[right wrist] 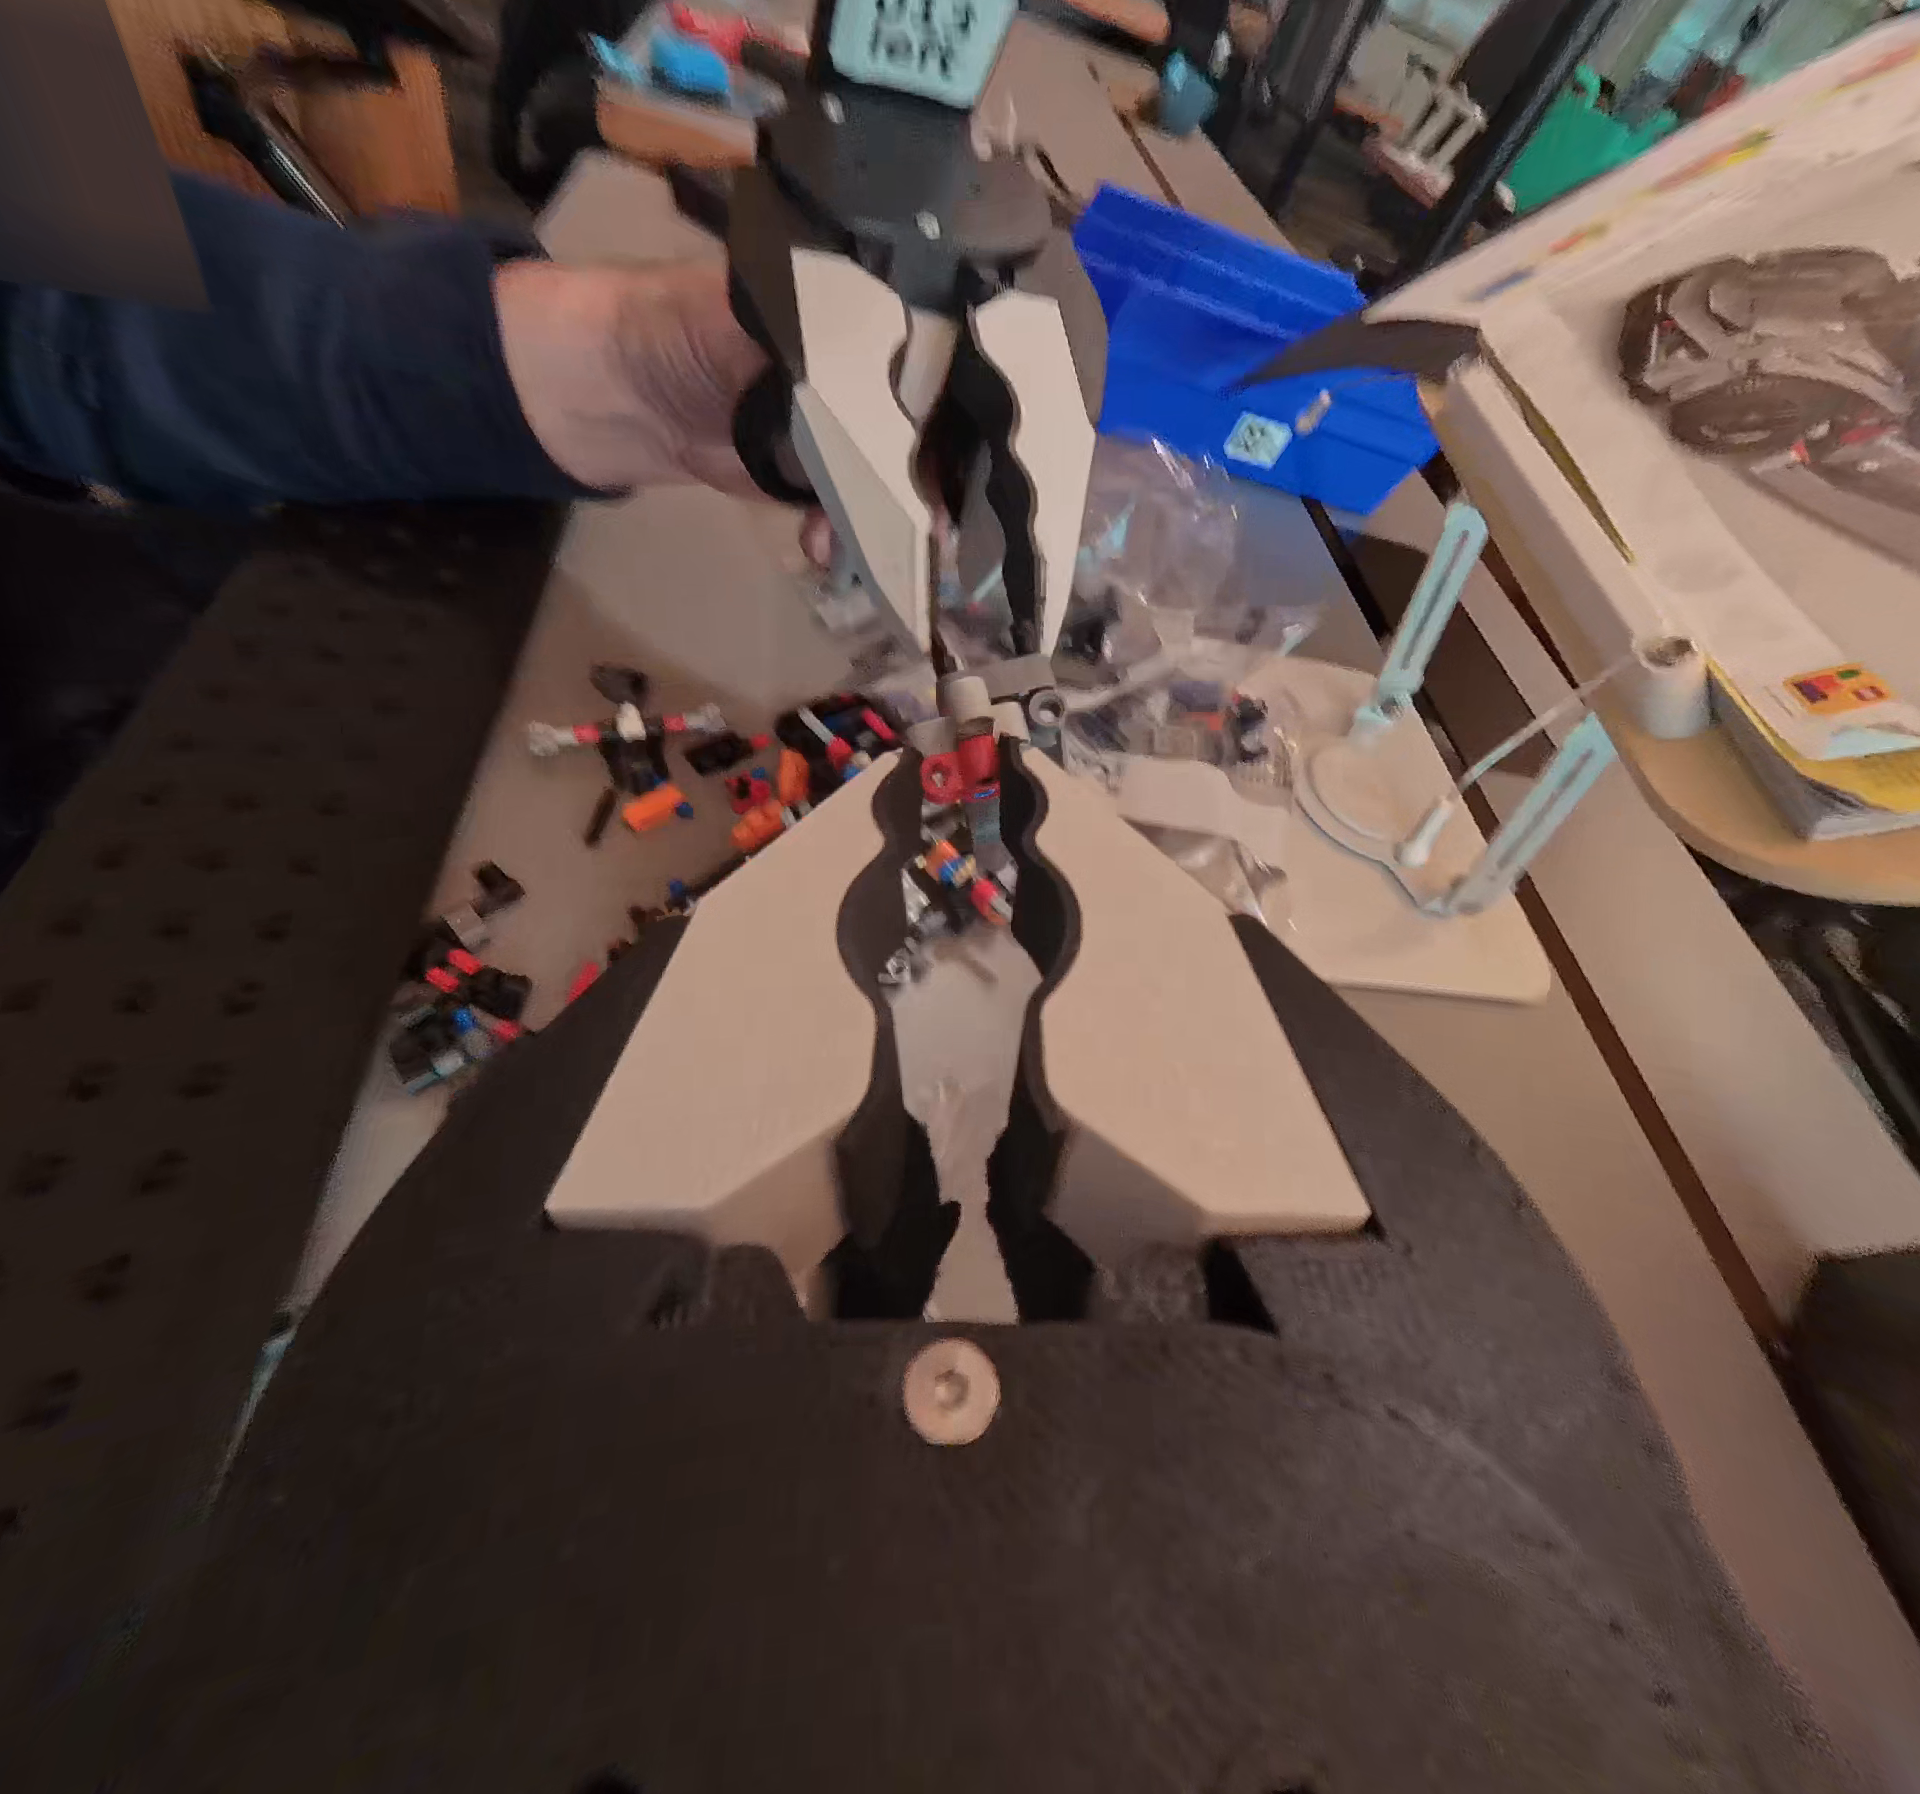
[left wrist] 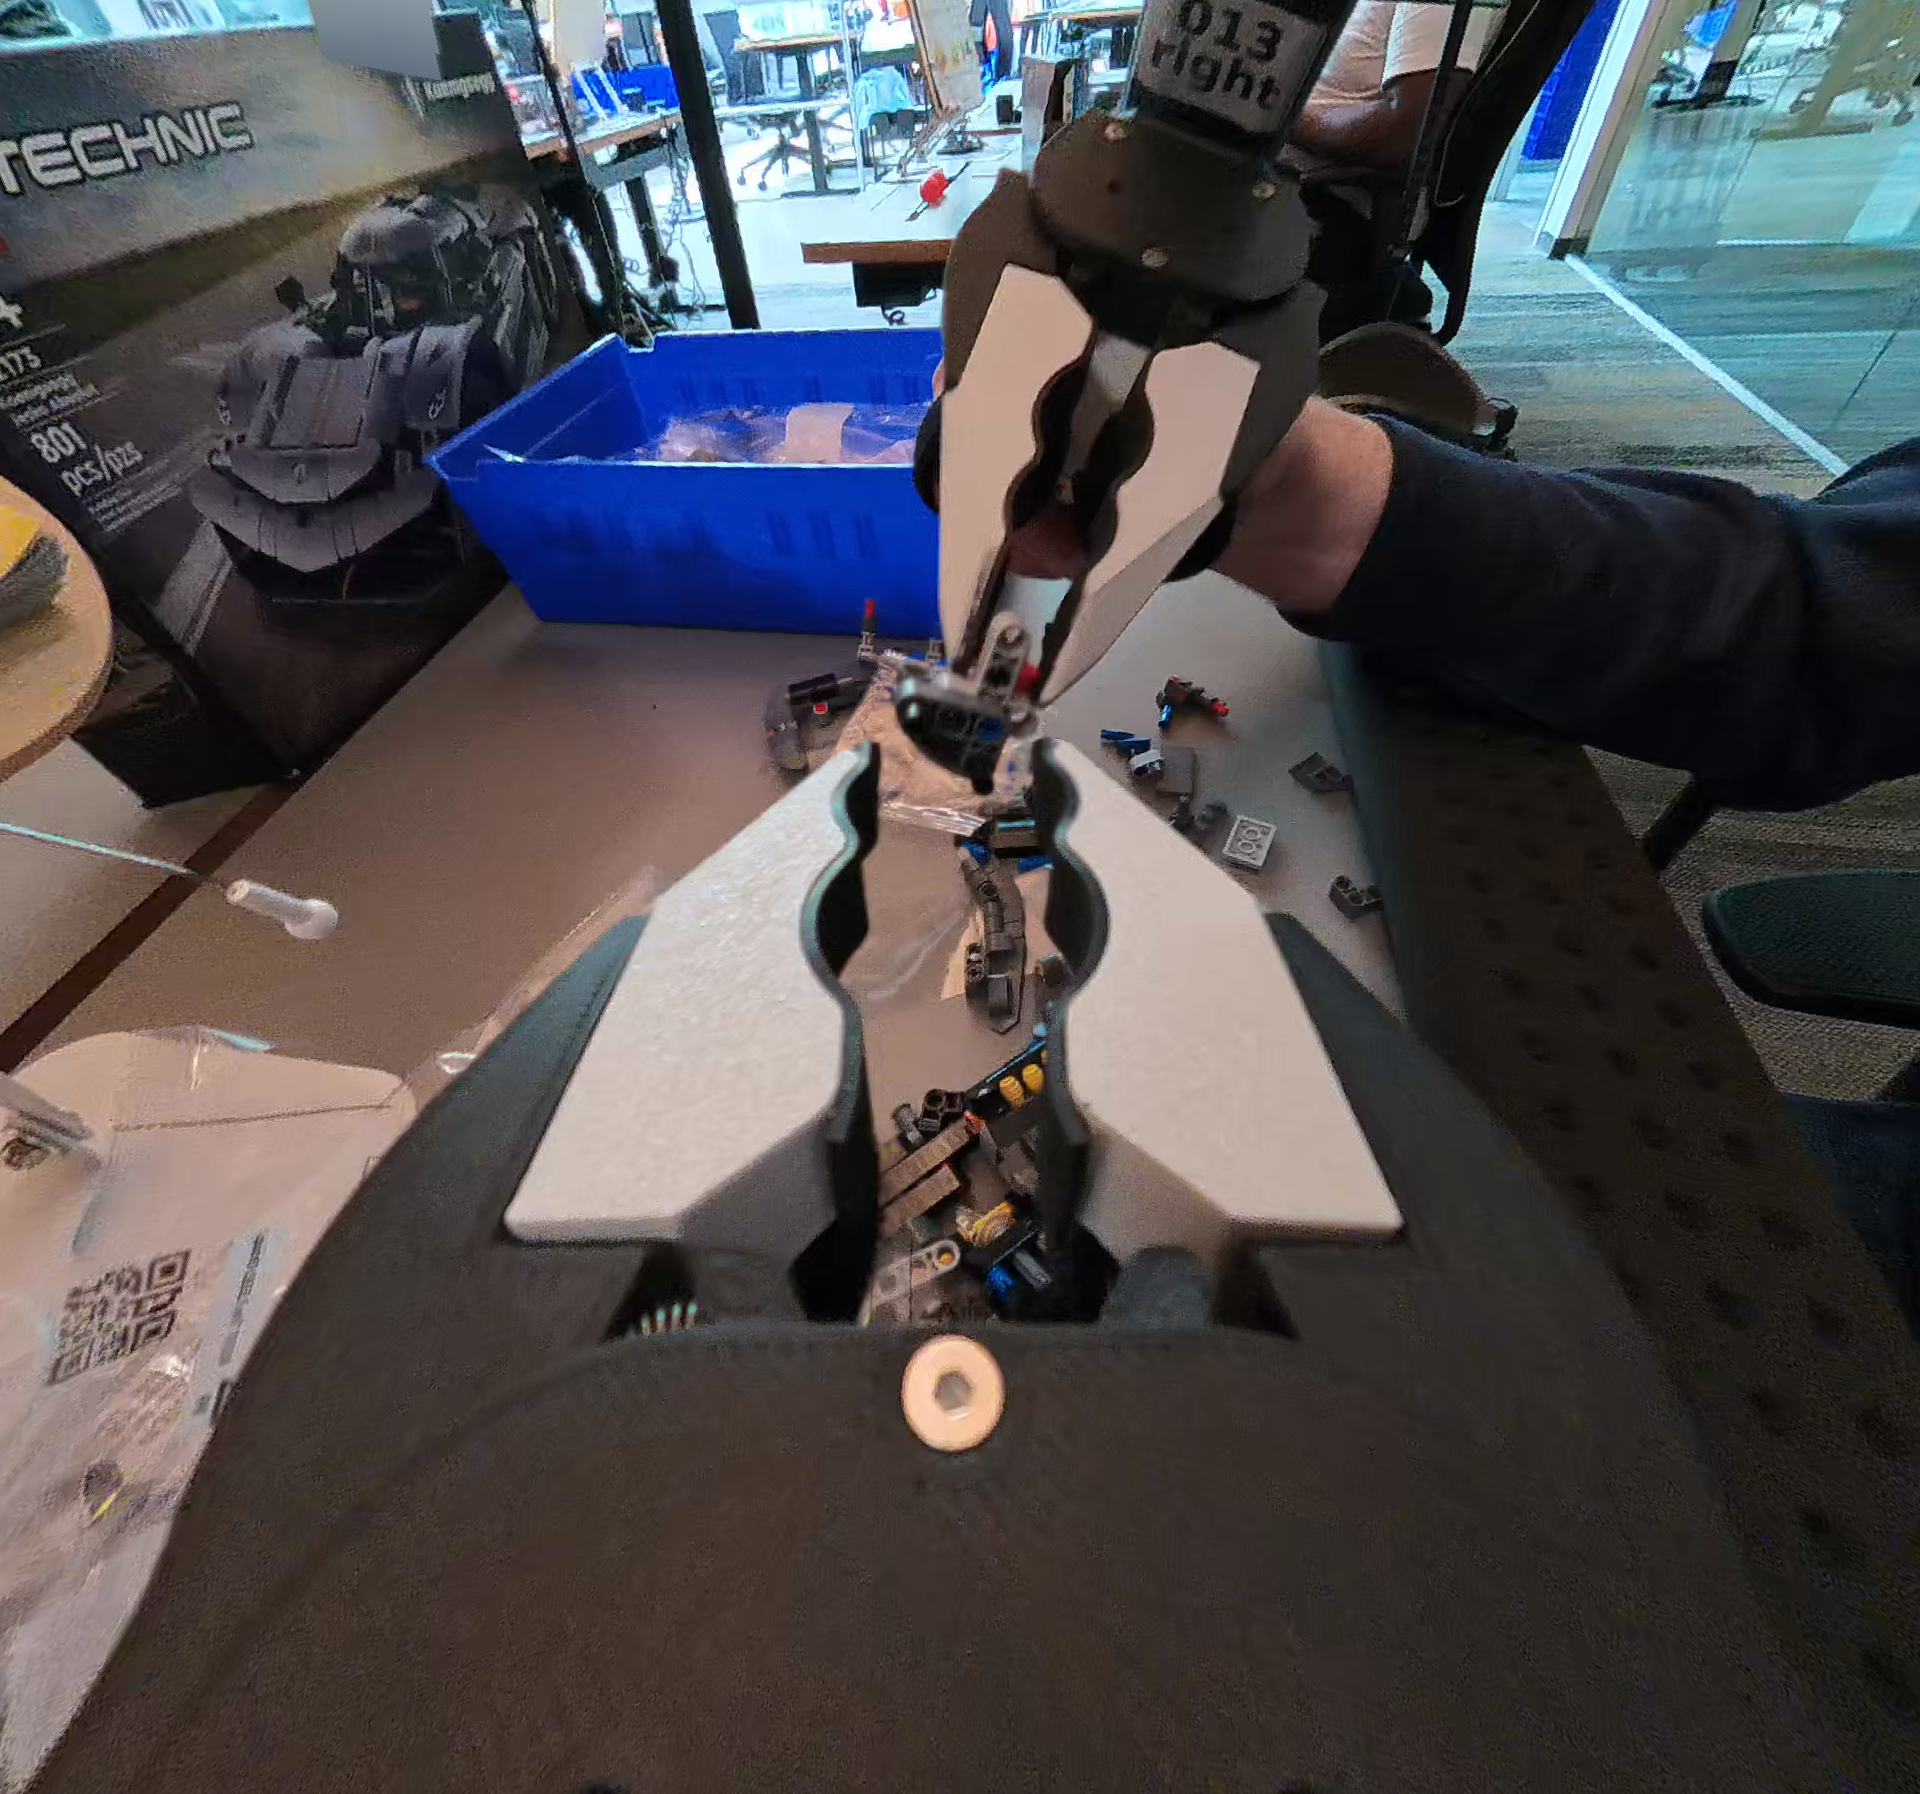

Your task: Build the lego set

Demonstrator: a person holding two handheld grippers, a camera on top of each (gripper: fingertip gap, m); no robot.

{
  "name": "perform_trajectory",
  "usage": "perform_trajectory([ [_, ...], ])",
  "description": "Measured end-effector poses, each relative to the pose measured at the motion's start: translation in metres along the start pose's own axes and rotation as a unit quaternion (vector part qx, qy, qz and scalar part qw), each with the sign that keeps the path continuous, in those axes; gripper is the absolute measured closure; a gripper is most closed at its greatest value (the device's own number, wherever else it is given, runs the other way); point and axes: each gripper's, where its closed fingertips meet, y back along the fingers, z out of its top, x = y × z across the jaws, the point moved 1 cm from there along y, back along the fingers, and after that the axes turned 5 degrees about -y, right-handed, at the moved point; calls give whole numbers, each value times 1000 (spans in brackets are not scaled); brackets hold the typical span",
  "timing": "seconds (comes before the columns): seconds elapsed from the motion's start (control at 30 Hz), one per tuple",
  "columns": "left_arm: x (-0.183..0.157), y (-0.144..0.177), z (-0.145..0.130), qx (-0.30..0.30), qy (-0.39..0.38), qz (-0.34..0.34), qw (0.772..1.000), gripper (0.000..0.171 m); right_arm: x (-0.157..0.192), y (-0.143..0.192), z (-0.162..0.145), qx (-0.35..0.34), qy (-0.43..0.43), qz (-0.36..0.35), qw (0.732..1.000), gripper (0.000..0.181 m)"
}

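A small lego assembly (left wrist: 951,716) of black, grey and red parts hangs in the air above the grey table (left wrist: 520,809). My left gripper (left wrist: 956,757) reaches up from below, its tips closed around the black lower end. My right gripper (left wrist: 1013,679) comes down from above, shut on the grey beam with the red pin. In the right wrist view my right gripper (right wrist: 961,757) pinches the red part of the assembly (right wrist: 956,762). The left gripper (right wrist: 987,648) meets it from the far side at the grey parts. A hand holds each gripper.
Loose lego pieces (left wrist: 1195,778) (right wrist: 665,788) lie scattered on the table under the grippers. A blue bin (left wrist: 707,518) (right wrist: 1226,342) stands behind. The set's box (left wrist: 260,342) is at the left, plastic bags (left wrist: 156,1225) (right wrist: 1174,539) nearby, a white stand (right wrist: 1434,809) and a booklet (right wrist: 1714,394) beside. Left and right tips are no more than a few centimetres apart.
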Motion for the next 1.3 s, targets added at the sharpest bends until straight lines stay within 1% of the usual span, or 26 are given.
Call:
perform_trajectory([
  [0.03,-2,-1,2,-6,0,-5,1000,139,-1,-2,-4,13,3,-5,1000,169],
  [0.07,-4,-2,3,-8,1,-12,1000,136,0,-4,-5,15,1,0,1000,169],
  [0.17,-6,-10,-7,30,-21,-4,999,133,3,-9,-6,21,5,2,1000,169],
  [0.2,-9,-12,-8,33,-25,-8,999,135,5,-10,-5,19,4,6,1000,169],
  [0.27,-8,-15,-8,35,-46,8,998,143,7,-11,-6,23,4,10,1000,169],
  [0.4,-5,-13,-6,35,-59,18,998,145,5,-12,-9,27,-7,9,1000,169],
  [0.43,-4,-11,-4,31,-55,19,998,150,5,-12,-9,28,-7,9,1000,169],
  [0.5,-8,-8,1,19,-51,9,998,150,8,-11,-4,16,-7,13,1000,170],
  [0.57,-8,-9,0,28,-64,17,997,150,9,-10,-3,14,-6,19,1000,170],
  [0.63,-9,-8,4,17,-54,12,998,151,10,-8,-2,9,-9,21,1000,170],
  [0.67,-6,-6,5,16,-51,22,998,166,10,-8,0,4,-11,23,1000,170],
  [0.7,1,3,9,-2,-44,37,998,171,8,-7,-3,12,-9,16,1000,171],
  [0.73,8,18,18,-40,-20,39,998,171,2,-4,-10,32,-8,-1,999,171],
  [0.77,13,36,27,-73,-7,39,997,171,-5,2,-15,34,-21,-12,999,172],
  [0.8,17,47,29,-82,-6,50,995,171,-7,11,-11,8,-36,-7,999,172],
  [0.83,17,50,25,-77,-1,44,996,171,-6,19,-6,-17,-46,3,999,172],
  [0.9,17,37,17,-58,7,40,997,171,-7,21,-7,-18,-44,-4,999,171],
  [0.97,9,19,11,-31,9,16,999,171,-4,11,-9,-6,-32,-3,999,170],
  [1.03,9,8,2,-8,31,8,999,158,-3,2,-14,16,-3,-20,1000,170],
  [1.07,8,5,-2,-1,39,3,999,156,-3,-1,-15,23,8,-27,999,169],
  [1.17,5,-6,-9,11,63,-12,998,152,-4,-2,-10,16,31,-48,998,169],
  [1.27,-2,-14,-10,13,71,-31,997,156,-3,-2,-8,14,46,-57,997,169],
  [1.3,-2,-15,-11,14,77,-35,996,154,-3,-3,-10,21,55,-63,996,169],
])
